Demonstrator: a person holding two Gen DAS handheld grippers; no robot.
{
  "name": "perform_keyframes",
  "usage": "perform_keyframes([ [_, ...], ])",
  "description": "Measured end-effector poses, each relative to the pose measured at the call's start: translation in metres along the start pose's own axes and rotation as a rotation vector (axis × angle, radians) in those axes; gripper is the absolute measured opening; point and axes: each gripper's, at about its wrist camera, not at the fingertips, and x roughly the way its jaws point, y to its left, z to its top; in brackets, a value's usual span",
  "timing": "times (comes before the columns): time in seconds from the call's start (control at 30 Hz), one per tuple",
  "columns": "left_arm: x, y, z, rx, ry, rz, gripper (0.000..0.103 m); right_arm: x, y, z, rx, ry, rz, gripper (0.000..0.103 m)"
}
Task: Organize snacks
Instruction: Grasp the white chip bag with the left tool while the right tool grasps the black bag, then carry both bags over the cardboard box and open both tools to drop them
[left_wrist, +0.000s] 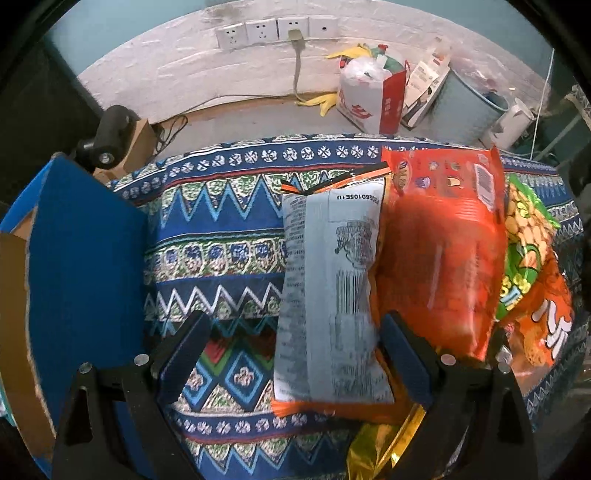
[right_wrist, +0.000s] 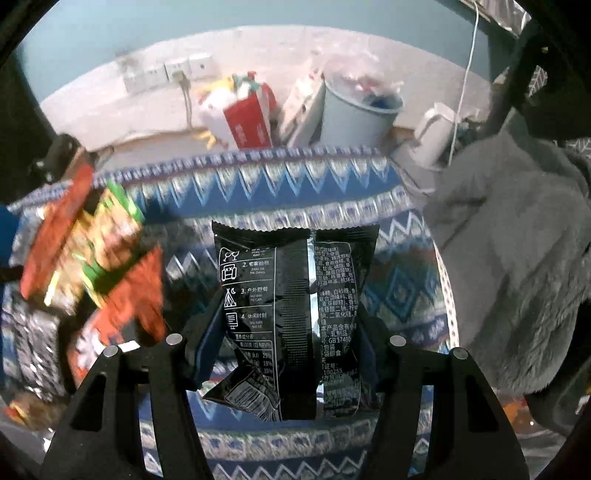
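Note:
In the left wrist view, a pale grey snack bag (left_wrist: 328, 295) with orange sealed ends lies on the patterned cloth (left_wrist: 221, 229). My left gripper (left_wrist: 295, 325) stands open around it. The right finger (left_wrist: 406, 362) is at the bag's edge and the left finger (left_wrist: 184, 354) is well clear of it. Beside it lie an orange bag (left_wrist: 443, 240), a green bag (left_wrist: 524, 236), another orange bag (left_wrist: 546, 325) and a gold one (left_wrist: 380, 446). In the right wrist view, my right gripper (right_wrist: 286, 350) is shut on a black snack bag (right_wrist: 295, 295), held above the cloth (right_wrist: 332, 184).
A blue cardboard box (left_wrist: 85, 277) stands open at the left. A blurred heap of snack bags (right_wrist: 92, 258) lies left of the right gripper and grey fleece (right_wrist: 517, 258) lies to its right. Past the table's far edge stand a pale bin (left_wrist: 465, 103), a red-and-white bag (left_wrist: 369, 99) and a white kettle (left_wrist: 509, 122).

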Motion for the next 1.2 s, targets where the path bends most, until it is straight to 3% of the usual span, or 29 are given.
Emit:
perform_keyframes([
  [0.23,0.023,0.001,0.007,-0.007,0.051,-0.034,0.091,0.002,0.015,0.016,-0.022,-0.030,0.056,0.062],
  [0.27,0.025,0.002,0.006,-0.008,0.054,-0.048,0.088,0.003,0.018,0.018,-0.029,-0.032,0.061,0.062],
  [0.4,0.027,0.003,0.007,0.016,0.038,-0.050,0.054,-0.002,0.029,0.024,-0.048,-0.043,0.084,0.062],
  [0.57,0.018,0.003,0.002,0.056,0.000,-0.040,0.036,-0.011,0.047,0.029,-0.077,-0.063,0.112,0.062],
  [0.7,0.003,0.004,-0.002,0.091,-0.056,-0.008,0.032,-0.018,0.060,0.029,-0.104,-0.076,0.124,0.062],
  [1.2,-0.077,0.019,-0.020,0.102,-0.231,-0.025,0.032,-0.052,0.119,0.032,-0.198,-0.134,0.181,0.062],
])
